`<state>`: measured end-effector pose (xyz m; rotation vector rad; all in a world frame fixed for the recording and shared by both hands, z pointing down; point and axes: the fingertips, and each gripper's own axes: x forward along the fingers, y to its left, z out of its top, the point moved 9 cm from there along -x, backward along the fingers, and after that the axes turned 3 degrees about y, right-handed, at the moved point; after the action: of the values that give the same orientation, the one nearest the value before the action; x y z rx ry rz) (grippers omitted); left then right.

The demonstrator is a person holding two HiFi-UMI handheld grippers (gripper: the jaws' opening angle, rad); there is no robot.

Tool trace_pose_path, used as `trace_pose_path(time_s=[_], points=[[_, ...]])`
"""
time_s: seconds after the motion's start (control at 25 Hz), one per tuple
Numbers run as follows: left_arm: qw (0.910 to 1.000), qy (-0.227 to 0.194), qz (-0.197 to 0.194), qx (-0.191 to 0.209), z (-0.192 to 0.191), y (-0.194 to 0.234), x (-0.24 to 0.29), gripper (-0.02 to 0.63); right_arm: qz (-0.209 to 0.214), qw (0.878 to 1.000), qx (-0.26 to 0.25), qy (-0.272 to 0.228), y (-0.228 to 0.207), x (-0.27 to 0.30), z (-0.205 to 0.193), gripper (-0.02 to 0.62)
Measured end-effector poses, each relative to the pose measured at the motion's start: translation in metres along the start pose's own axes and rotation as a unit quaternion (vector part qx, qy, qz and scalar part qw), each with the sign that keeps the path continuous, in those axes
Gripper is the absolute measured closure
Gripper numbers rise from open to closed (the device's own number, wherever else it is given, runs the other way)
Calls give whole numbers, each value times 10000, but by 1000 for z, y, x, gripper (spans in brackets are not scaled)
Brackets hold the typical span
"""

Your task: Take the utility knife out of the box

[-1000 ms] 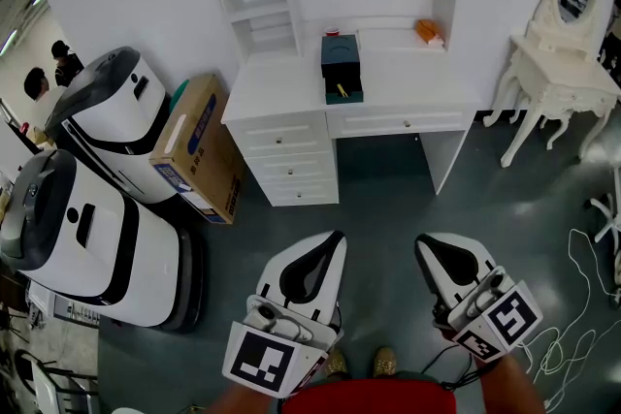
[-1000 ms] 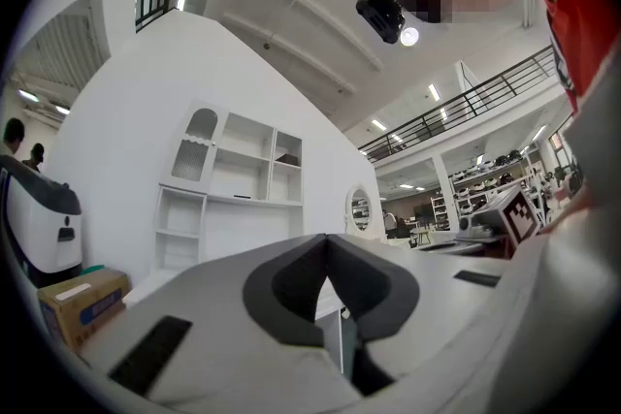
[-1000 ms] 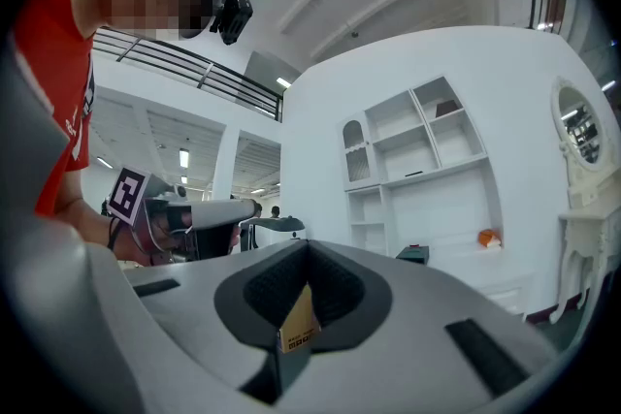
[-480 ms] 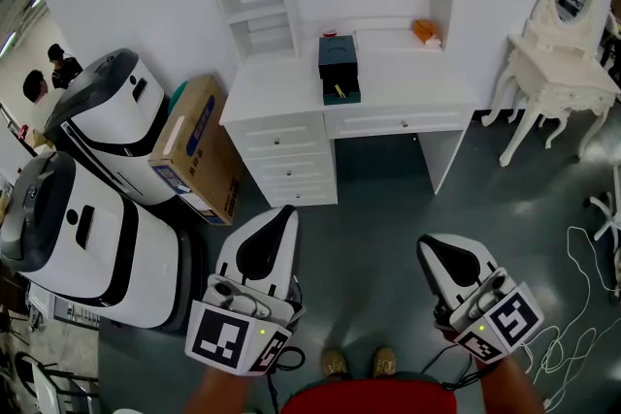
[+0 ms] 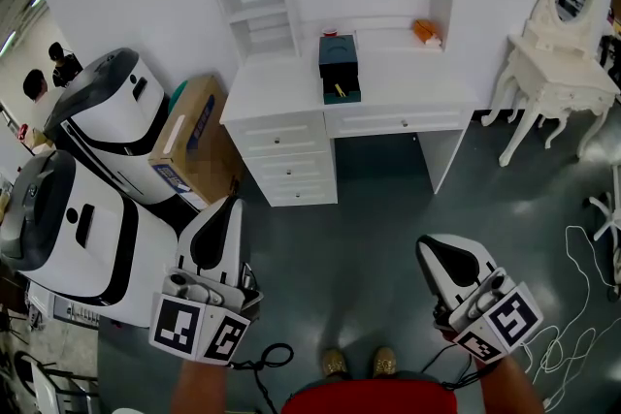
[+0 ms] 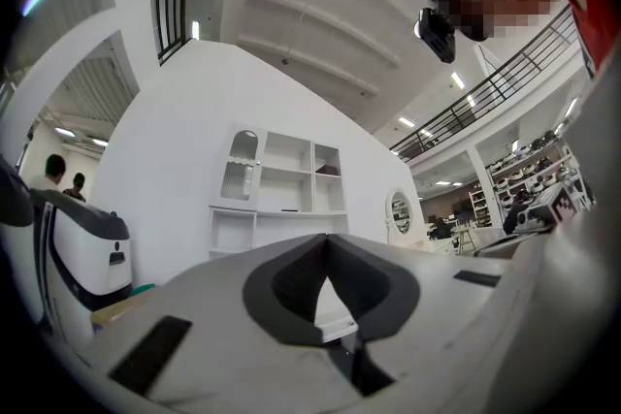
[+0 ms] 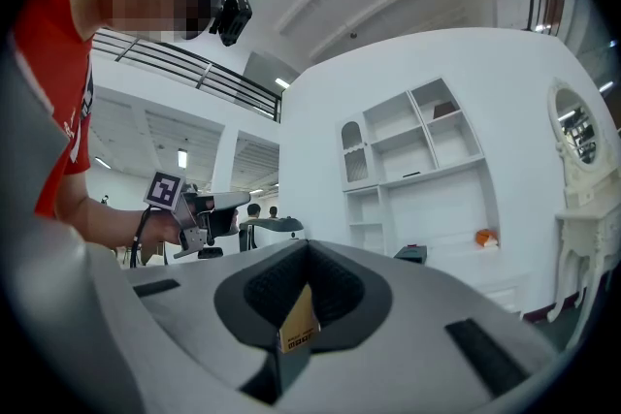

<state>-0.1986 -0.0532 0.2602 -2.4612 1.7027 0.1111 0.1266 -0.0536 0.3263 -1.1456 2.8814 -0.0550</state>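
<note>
Dark teal box (image 5: 339, 56) is set on the white desk (image 5: 281, 92); the yellow utility knife (image 5: 338, 91) is seen in its open lower drawer. Left gripper (image 5: 231, 205) and right gripper (image 5: 427, 245) are held closed and empty, well apart from it, over grey floor (image 5: 374, 218).

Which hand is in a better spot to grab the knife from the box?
Probably left: the left tool points at the desk holding the box; the right tool points toward the cardboard carton. Both are far.

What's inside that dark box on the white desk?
The box shows a small yellow thing in its open lower part, too small to identify. Its closed upper part hides anything else.
</note>
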Motion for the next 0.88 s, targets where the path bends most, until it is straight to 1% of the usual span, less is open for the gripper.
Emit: trace_pose_path(time_s=[0.08,0.28,0.56,0.76,0.88], points=[[10000,15,14,3,-2,1,-1,575,4,10000,-8,4,1,1,0,588],[9999,77,-123,-5,-10,-8,-2,575,11,10000,-15,12,4,2,-3,588],[9995,151,-242,-140,-20,-21,0,575,-13,10000,-17,48,1,-1,-2,588],[9987,236,-408,-211,-28,-31,2,575,-60,10000,-1,72,2,-2,-3,588],[9983,252,-495,-189,-33,-37,3,575,-68,9999,-29,80,2,0,-3,588]])
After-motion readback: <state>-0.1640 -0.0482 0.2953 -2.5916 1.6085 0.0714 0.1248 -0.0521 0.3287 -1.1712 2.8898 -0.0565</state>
